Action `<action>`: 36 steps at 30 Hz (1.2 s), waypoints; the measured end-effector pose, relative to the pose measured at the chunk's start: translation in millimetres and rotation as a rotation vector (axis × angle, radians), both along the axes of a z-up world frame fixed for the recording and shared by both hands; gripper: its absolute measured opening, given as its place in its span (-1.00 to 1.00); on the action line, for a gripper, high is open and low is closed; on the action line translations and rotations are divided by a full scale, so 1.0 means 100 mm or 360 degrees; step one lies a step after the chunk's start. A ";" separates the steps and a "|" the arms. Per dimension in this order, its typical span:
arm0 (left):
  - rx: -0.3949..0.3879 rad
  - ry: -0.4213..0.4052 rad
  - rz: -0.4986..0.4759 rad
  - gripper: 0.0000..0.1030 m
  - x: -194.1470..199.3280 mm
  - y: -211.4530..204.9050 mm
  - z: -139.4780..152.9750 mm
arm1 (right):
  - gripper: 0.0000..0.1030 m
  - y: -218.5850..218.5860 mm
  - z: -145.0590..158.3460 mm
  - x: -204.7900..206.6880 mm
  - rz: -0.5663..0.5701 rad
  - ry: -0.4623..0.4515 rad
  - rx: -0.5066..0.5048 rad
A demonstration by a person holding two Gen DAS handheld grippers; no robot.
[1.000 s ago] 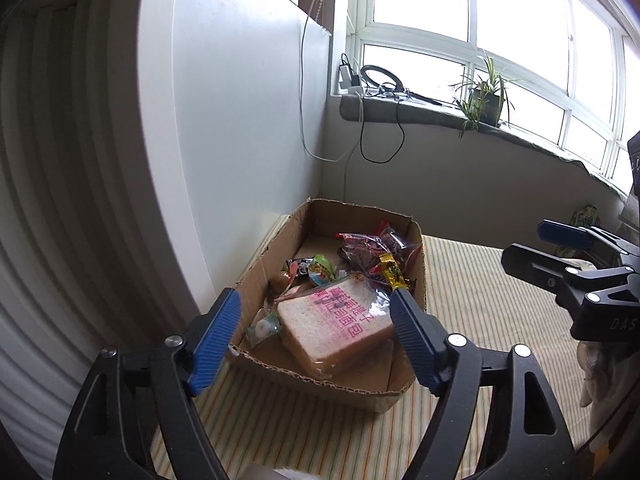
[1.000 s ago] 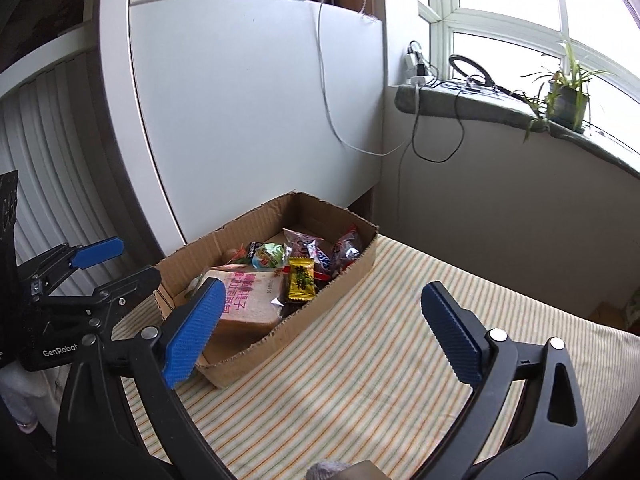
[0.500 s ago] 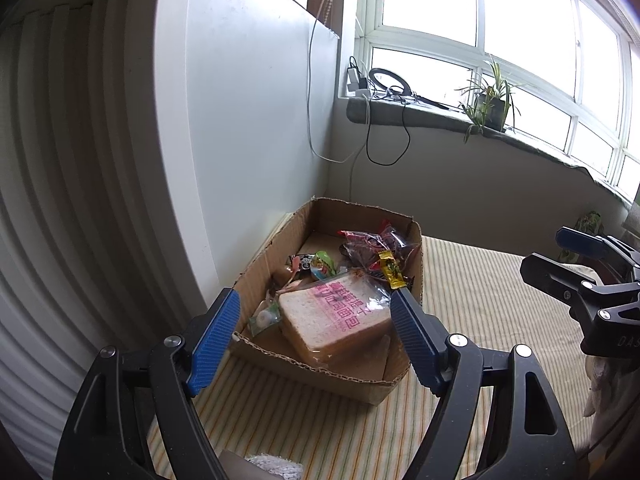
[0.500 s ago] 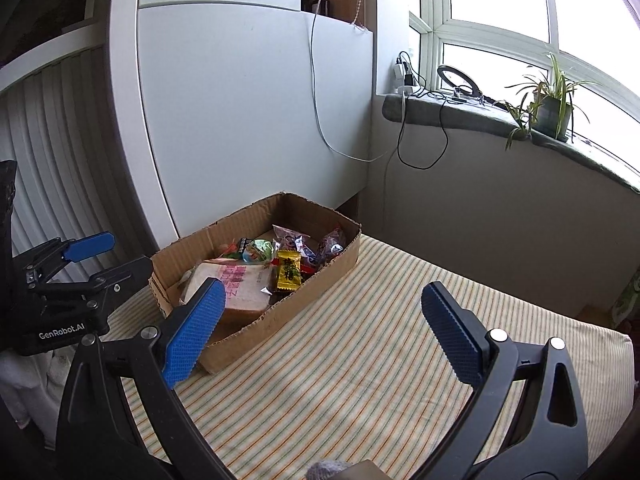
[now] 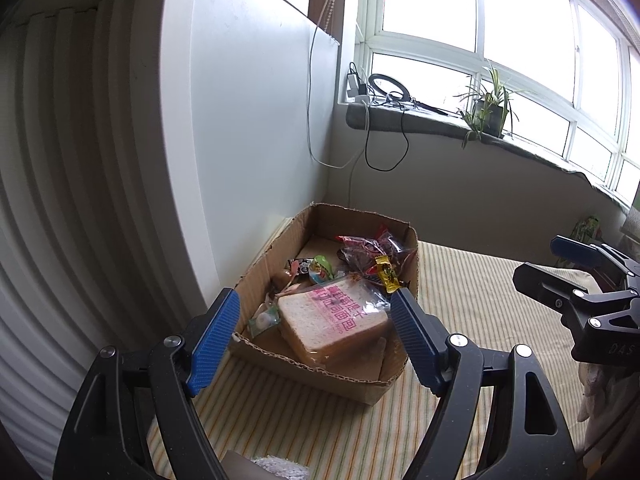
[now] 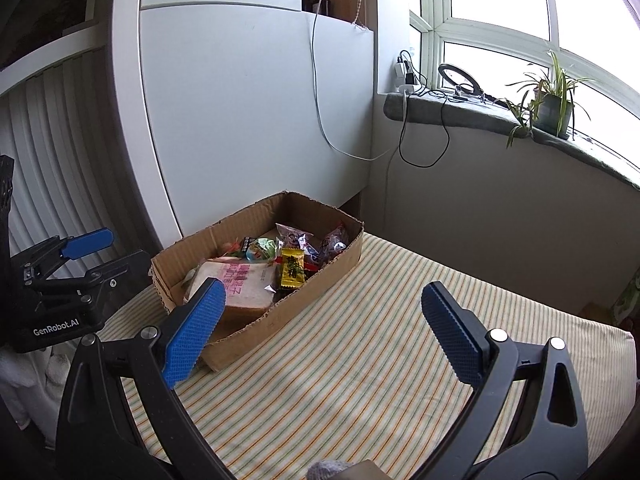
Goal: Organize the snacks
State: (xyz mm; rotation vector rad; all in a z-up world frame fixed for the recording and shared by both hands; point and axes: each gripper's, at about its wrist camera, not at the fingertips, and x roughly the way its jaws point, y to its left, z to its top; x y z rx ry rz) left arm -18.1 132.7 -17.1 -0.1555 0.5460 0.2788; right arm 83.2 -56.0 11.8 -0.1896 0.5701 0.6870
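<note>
Two grippers hang above the striped cloth (image 6: 360,380), both with jaws spread wide and nothing between them: the left gripper (image 5: 316,336) sits just short of the near end of the cardboard box (image 5: 280,264), the right gripper (image 6: 320,328) off to the box's right over bare cloth. All the snacks lie inside that box, none on the cloth around it. To my eye the sorting looks done or close to it, so the sound move is to keep both tools clear of the torn, corrugated rim and not nudge the light box sideways. Nearest in the box is a bagged bread slice (image 5: 336,324), square, soft, under crinkly clear film with pink print; it would crush under a hard pinch, so take it by the film edge if it needs shifting. Behind it sit a small yellow sachet (image 6: 291,271), a round green sweet (image 5: 321,268) and glossy clear bags of dark snacks (image 5: 368,246), slippery and loose. Beyond, a smooth white panel (image 6: 248,120) backs the box
</note>
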 end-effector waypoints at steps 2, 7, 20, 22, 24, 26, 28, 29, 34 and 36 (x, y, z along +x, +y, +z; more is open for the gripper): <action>-0.0009 -0.0001 -0.0001 0.51 0.00 -0.01 0.00 | 0.95 0.00 0.00 0.00 0.0002 0.0003 0.0002; -0.0012 0.0001 -0.0006 0.52 -0.01 -0.02 -0.01 | 0.95 0.00 0.01 -0.01 0.0003 0.0007 0.0001; -0.0023 0.0008 -0.0005 0.52 -0.02 -0.02 -0.01 | 0.95 0.03 -0.02 -0.04 0.0016 0.0017 0.0000; -0.0027 0.0012 -0.0006 0.52 -0.03 -0.03 -0.01 | 0.95 0.04 -0.02 -0.04 0.0013 0.0016 0.0000; -0.0028 0.0011 -0.0006 0.52 -0.03 -0.04 -0.01 | 0.95 0.02 -0.03 -0.03 0.0007 0.0018 0.0001; -0.0030 0.0013 -0.0006 0.52 -0.03 -0.03 -0.01 | 0.95 0.01 -0.04 -0.02 -0.0001 0.0022 0.0002; -0.0035 0.0014 -0.0010 0.52 -0.02 -0.04 -0.02 | 0.95 0.00 -0.05 -0.01 -0.0007 0.0029 0.0002; -0.0036 0.0018 -0.0012 0.52 -0.02 -0.05 -0.03 | 0.95 -0.01 -0.05 -0.01 -0.0010 0.0031 0.0003; -0.0032 0.0019 -0.0035 0.52 -0.02 -0.13 -0.06 | 0.95 -0.03 -0.06 0.00 -0.0013 0.0036 0.0000; -0.0038 0.0022 -0.0038 0.52 -0.02 -0.14 -0.06 | 0.95 -0.05 -0.06 0.00 -0.0017 0.0038 0.0004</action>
